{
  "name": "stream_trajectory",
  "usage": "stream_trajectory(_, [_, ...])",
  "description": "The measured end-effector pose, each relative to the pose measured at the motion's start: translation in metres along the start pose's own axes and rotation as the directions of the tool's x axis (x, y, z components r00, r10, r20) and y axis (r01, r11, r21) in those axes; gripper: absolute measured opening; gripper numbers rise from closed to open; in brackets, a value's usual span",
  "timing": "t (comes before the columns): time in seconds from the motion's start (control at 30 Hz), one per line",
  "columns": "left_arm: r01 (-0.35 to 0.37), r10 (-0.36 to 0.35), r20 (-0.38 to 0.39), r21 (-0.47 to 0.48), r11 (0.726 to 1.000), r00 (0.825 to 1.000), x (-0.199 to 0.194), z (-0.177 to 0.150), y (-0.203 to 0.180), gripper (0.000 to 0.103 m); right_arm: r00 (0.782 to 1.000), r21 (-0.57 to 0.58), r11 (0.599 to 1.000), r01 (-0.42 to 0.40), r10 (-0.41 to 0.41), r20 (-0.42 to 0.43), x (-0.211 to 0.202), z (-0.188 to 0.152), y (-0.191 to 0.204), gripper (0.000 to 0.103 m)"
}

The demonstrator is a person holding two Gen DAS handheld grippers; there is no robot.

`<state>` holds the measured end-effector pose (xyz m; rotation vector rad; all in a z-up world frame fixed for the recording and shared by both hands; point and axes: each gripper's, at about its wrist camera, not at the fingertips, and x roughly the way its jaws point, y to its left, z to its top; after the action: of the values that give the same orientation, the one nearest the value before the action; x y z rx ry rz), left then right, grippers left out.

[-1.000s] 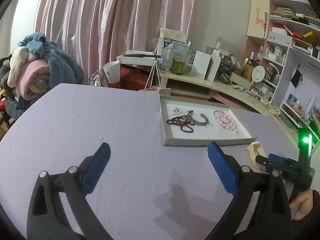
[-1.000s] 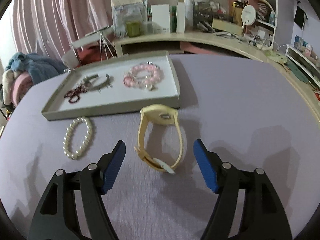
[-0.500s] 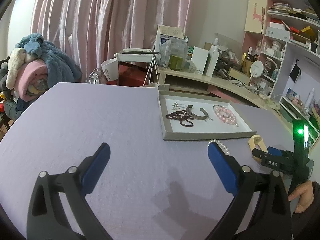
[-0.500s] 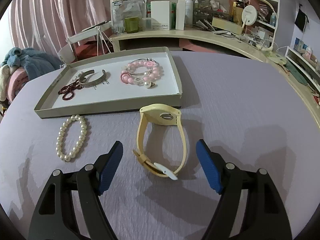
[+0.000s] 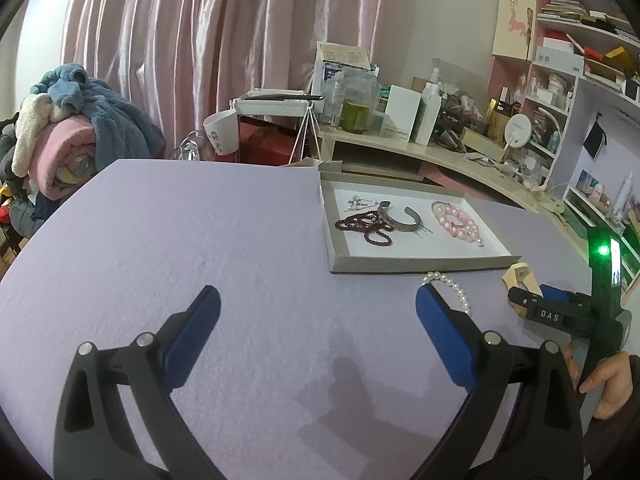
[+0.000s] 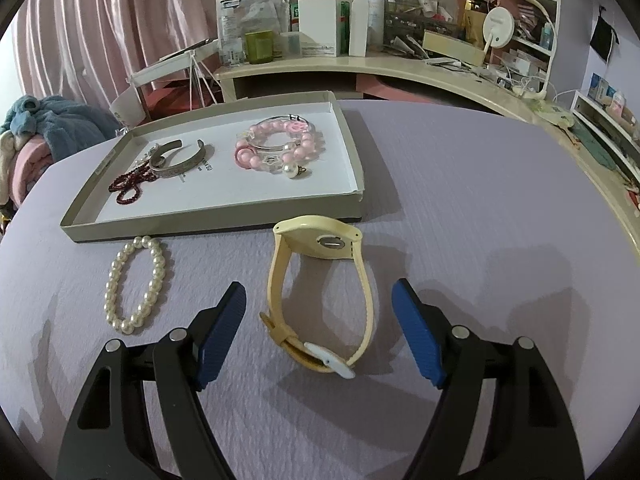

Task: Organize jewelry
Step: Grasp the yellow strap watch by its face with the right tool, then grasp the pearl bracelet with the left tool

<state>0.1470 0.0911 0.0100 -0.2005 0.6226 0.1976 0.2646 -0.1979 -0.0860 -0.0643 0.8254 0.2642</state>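
A pale yellow watch (image 6: 320, 292) stands on its strap on the purple table, just in front of a shallow grey tray (image 6: 216, 224). My right gripper (image 6: 320, 312) is open, and its blue pads straddle the near part of the strap. A white pearl bracelet (image 6: 134, 284) lies to the left of the watch. In the tray lie a pink bead bracelet (image 6: 276, 148), a silver cuff (image 6: 176, 160) and a dark red bead string (image 6: 128, 188). My left gripper (image 5: 316, 316) is open and empty over bare table, left of the tray (image 5: 420, 266); the pearl bracelet (image 5: 448, 286) shows by its right pad.
A curved cream desk (image 6: 400, 68) crowded with boxes and bottles runs behind the table. Shelves (image 5: 576, 80) stand at the right. A pile of blankets (image 5: 68, 136) sits off the table's far left edge. The right gripper's body and the hand holding it (image 5: 600, 360) show in the left wrist view.
My right gripper has moved forward, so its pads now flank the watch strap. My left gripper has drawn back and tilted, bringing the pearl bracelet into its view.
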Motion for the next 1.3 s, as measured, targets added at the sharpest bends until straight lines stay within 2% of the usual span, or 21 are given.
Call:
stream_trajectory(0.8, [0.007, -0.006, -0.026, 0.025, 1.000, 1.000, 0.009, -0.003, -0.007, 0.098, 0.999, 0.002, 1.000, 0.017, -0.017, -0.032, 0.017, 0.012, -0.005, 0.075])
stream_trajectory(0.87, [0.009, -0.008, -0.031, 0.028, 1.000, 0.999, 0.010, -0.003, -0.010, 0.098, 0.999, 0.002, 1.000, 0.015, -0.015, -0.038, 0.018, 0.011, -0.004, 0.069])
stream_trajectory(0.93, [0.013, -0.012, -0.038, 0.031, 0.999, 0.999, 0.011, -0.003, -0.013, 0.098, 0.999, 0.008, 1.000, -0.012, 0.012, -0.035, 0.017, 0.012, -0.006, 0.044])
stream_trajectory(1.0, [0.021, -0.020, -0.047, 0.032, 0.999, 0.999, 0.013, -0.004, -0.016, 0.098, 0.999, 0.017, 1.000, -0.023, 0.024, -0.041, 0.014, 0.011, -0.006, 0.041])
stream_trajectory(1.07, [0.032, -0.030, -0.057, 0.035, 0.999, 0.998, 0.016, -0.004, -0.021, 0.098, 0.996, 0.032, 0.997, -0.075, 0.076, -0.036, 0.007, 0.006, -0.006, 0.040])
stream_trajectory(1.3, [0.074, -0.066, -0.119, 0.061, 0.995, 0.991, 0.040, -0.009, -0.057, 0.098, 0.989, 0.047, 0.989, -0.140, 0.138, 0.045, -0.028, 0.006, -0.008, 0.039])
